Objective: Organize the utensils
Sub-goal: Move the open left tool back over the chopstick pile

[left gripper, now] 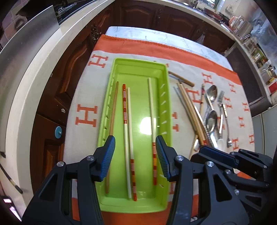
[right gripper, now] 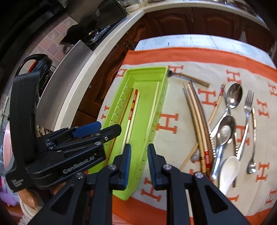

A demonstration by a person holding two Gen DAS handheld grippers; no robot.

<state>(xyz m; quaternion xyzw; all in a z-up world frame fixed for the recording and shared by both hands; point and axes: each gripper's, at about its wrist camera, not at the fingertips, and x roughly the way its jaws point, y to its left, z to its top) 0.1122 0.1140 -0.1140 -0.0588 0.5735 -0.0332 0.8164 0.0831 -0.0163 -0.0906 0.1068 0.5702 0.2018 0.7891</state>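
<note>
Right wrist view: the right gripper (right gripper: 137, 162) hovers half-open and empty over the near right wall of the green tray (right gripper: 163, 72), while the loose utensils (right gripper: 225, 124) — chopsticks, spoons, a fork — lie to its right on the orange-and-cream cloth (right gripper: 199, 55), long axes running away from the camera, roughly parallel to the tray. The right gripper is the nearer of the two to that pile. The left gripper (left gripper: 135, 155), jaws wide and holding nothing, hangs over the tray's near end, above four chopsticks (left gripper: 127, 138) already lying lengthwise inside. Dark wooden cabinets (left gripper: 142, 15) and a pale countertop (left gripper: 34, 72) ring the table.
</note>
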